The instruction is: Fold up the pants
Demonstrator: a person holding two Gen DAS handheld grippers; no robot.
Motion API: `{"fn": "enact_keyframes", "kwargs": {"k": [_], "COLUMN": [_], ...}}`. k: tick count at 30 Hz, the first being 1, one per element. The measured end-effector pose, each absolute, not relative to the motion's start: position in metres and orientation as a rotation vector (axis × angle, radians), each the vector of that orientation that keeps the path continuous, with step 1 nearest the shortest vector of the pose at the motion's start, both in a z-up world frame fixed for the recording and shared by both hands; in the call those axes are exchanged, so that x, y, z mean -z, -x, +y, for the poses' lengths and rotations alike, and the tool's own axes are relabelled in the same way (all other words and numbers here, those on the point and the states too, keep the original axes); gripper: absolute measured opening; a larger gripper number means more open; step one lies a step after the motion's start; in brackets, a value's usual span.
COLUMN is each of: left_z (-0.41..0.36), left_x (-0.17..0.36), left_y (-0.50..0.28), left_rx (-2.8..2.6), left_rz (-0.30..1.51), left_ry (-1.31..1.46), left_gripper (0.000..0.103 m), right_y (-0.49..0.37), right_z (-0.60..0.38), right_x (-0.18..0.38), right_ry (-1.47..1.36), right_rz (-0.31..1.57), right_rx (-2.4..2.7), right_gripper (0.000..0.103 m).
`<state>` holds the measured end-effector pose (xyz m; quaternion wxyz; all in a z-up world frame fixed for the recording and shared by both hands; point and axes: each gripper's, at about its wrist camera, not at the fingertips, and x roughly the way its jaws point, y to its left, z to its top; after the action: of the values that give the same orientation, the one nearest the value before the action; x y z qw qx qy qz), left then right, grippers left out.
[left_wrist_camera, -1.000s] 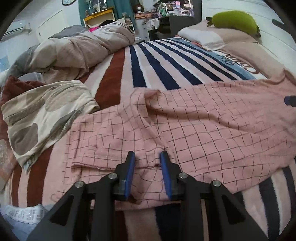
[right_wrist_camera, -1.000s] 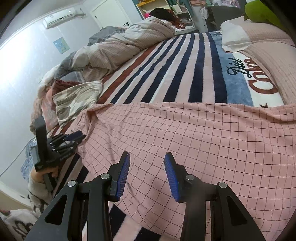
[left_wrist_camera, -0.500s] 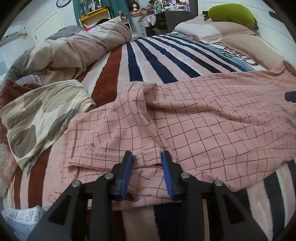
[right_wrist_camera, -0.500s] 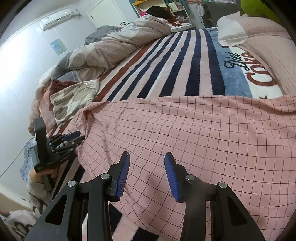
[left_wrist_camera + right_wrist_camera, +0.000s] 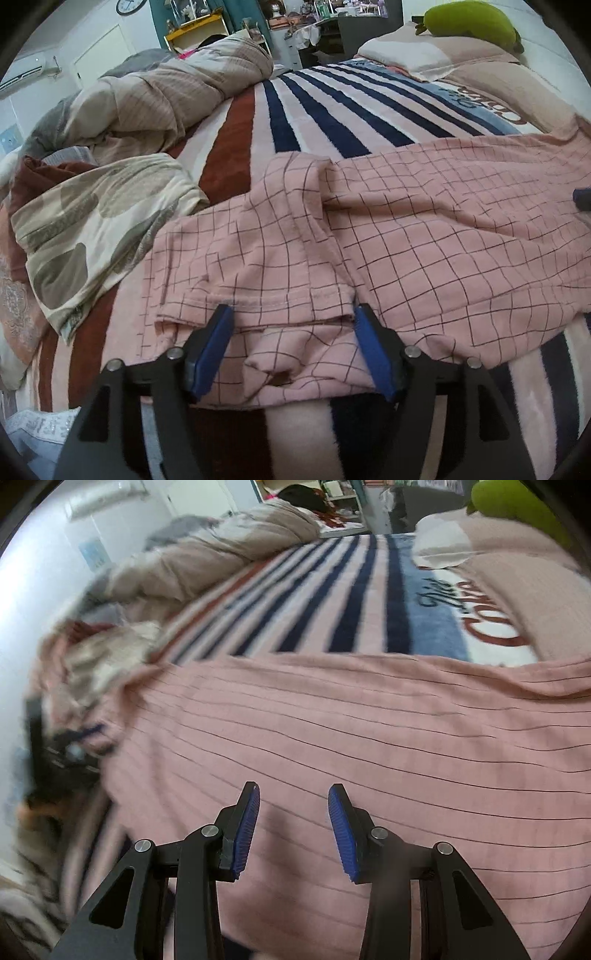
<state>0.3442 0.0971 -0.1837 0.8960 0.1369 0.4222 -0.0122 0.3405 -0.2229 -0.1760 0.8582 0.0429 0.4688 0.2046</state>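
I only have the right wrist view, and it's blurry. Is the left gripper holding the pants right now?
Observer: No. The left gripper is open, its jaws straddling a hemmed fold at the near edge of the pink checked pants.
Operator: Anything crowding that end?
Observer: A beige patterned cloth lies just left of the pants there.
Operator: Is the fabric flat at the hem?
Observer: No, it's bunched up just below the hem, between the jaws.

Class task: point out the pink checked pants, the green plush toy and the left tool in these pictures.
pink checked pants [image 5: 443, 236]: left wrist view, on the flat upper layer.
green plush toy [image 5: 469, 18]: left wrist view, on its body, atop the pillows.
left tool [image 5: 291, 332]: left wrist view, midway between its open blue fingertips.
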Motion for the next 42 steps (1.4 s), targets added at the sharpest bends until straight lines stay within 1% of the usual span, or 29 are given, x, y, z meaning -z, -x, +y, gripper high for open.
{"fn": "enact_keyframes", "kwargs": {"k": [4, 5, 6, 7, 8, 10, 11, 17, 24, 28, 29, 30, 31, 32, 34, 36, 38, 42], "left_z": [0.098, 0.098, 0.096, 0.094, 0.093, 0.095, 0.099, 0.12, 0.152, 0.177, 0.182, 0.188, 0.196, 0.199, 0.211, 0.212, 0.202, 0.175], "left_x": [0.188, 0.188, 0.188, 0.188, 0.188, 0.187, 0.185, 0.165, 0.141, 0.15, 0.157, 0.167, 0.174, 0.176, 0.162, 0.148, 0.135, 0.123], "left_y": [-0.351, -0.352, -0.353, -0.354, -0.355, -0.358, -0.359, -0.378, -0.418, -0.437, -0.441, -0.445, -0.448, -0.448, -0.437, -0.424, -0.404, -0.376], "left_rx": [0.005, -0.004, -0.003, 0.012, 0.019, 0.005, -0.003, -0.17, -0.405, -0.409, -0.41, -0.434, -0.453, -0.454, -0.441, -0.429, -0.36, -0.164], "left_rz": [0.866, 0.859, 0.848, 0.843, 0.84, 0.836, 0.832, 0.769, 0.761, 0.751, 0.761, 0.794, 0.836, 0.849, 0.805, 0.753, 0.7, 0.685], "left_ry": [-0.294, -0.303, -0.313, -0.318, -0.318, -0.311, -0.289, -0.253, -0.242, -0.159, -0.157, -0.163, -0.15, -0.129, -0.041, -0.016, -0.001, 0.054], "left_gripper": [0.064, 0.059, 0.044, 0.035, 0.022, 0.014, 0.008, 0.004, 0.004, 0.007, 0.013, 0.03, 0.037, 0.041, 0.041, 0.055, 0.058, 0.058], "right_y": [-0.34, -0.34, -0.339, -0.339, -0.339, -0.338, -0.337, -0.339, -0.34, -0.348, -0.35, -0.354, -0.356, -0.358, -0.359, -0.358, -0.353, -0.328], "right_z": [-0.241, -0.243, -0.244, -0.244, -0.244, -0.242, -0.241, -0.243, -0.241, -0.236, -0.234, -0.232, -0.23, -0.228, -0.222, -0.22, -0.221, -0.241], "right_x": [0.192, 0.192, 0.191, 0.191, 0.191, 0.191, 0.191, 0.192, 0.188, 0.187, 0.187, 0.186, 0.186, 0.186, 0.186, 0.183, 0.179, 0.159], "right_ry": [-0.169, -0.179, -0.184, -0.184, -0.181, -0.171, -0.168, -0.204, -0.215, -0.215, -0.21, -0.203, -0.199, -0.195, -0.183, -0.18, -0.179, -0.175], "right_rz": [1.014, 1.012, 1.009, 1.008, 1.009, 1.009, 1.008, 1.008, 1.027, 1.049, 1.052, 1.057, 1.059, 1.061, 1.063, 1.064, 1.064, 1.015], "right_rx": [-0.424, -0.425, -0.425, -0.425, -0.424, -0.423, -0.423, -0.43, -0.441, -0.426, -0.418, -0.411, -0.405, -0.398, -0.388, -0.39, -0.397, -0.348], "right_gripper": [0.033, 0.033, 0.033, 0.033, 0.034, 0.034, 0.034, 0.035, 0.036, 0.036, 0.036, 0.036, 0.036, 0.036, 0.036, 0.036, 0.035, 0.035]}}
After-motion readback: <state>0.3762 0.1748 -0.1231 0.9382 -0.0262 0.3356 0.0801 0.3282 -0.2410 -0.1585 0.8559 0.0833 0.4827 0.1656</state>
